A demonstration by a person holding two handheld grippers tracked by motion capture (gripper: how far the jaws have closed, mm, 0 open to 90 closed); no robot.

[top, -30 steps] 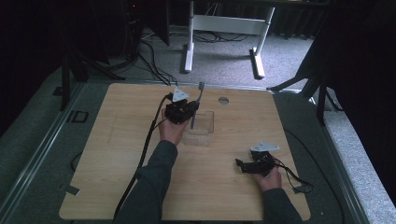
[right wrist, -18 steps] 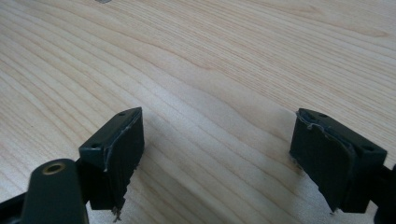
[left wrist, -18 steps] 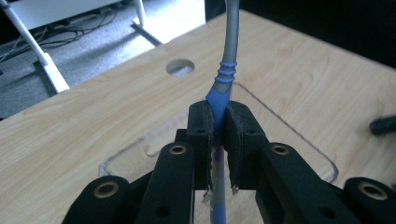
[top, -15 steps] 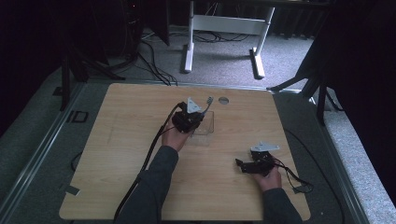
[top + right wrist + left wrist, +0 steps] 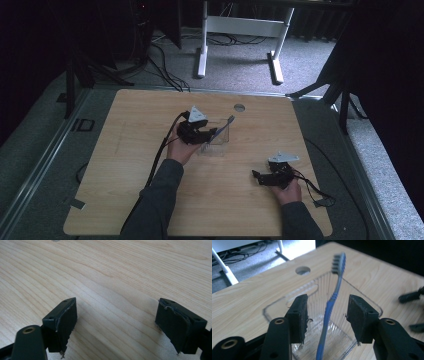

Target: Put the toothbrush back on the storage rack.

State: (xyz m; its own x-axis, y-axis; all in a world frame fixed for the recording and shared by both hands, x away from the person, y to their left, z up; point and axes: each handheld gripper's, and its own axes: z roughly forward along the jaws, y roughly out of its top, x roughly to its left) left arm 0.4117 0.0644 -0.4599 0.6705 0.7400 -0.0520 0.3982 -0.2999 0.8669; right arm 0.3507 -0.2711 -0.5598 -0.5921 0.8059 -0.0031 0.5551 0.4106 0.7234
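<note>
A pale wooden bench (image 5: pixel 150 200) with rounded corners fills the middle of the high view, with a round hole (image 5: pixel 239 107) near its far edge. Near the bench's middle stands a clear plastic container (image 5: pixel 219 141), square and ribbed on its walls, and a blue toothbrush (image 5: pixel 221 128) leans in it, handle down inside and bristle head up past the far rim. The left tool (image 5: pixel 209 135) sits just at the container's near-left side, held from below by the left hand (image 5: pixel 181 149), with its grey plate on top and its cable trailing back along the sleeve. In the left gripper view the 2 black jaws stand wide apart, 1 on each side of the toothbrush (image 5: pixel 329 312), and neither pad touches the handle; the container (image 5: pixel 372 307) lies beyond and beneath them, and the hole (image 5: pixel 302 270) shows past its far rim. The right tool (image 5: pixel 258 177) rests low near the bench's front right, well apart from the container, gripped by the right hand (image 5: pixel 286 187), its jaws pointing left. In the right gripper view its 2 jaws are spread wide over bare wood grain (image 5: pixel 112 290), holding nothing. Beyond the bench, grey carpet carries a white frame's legs (image 5: pixel 202 45) and loose cables.
</note>
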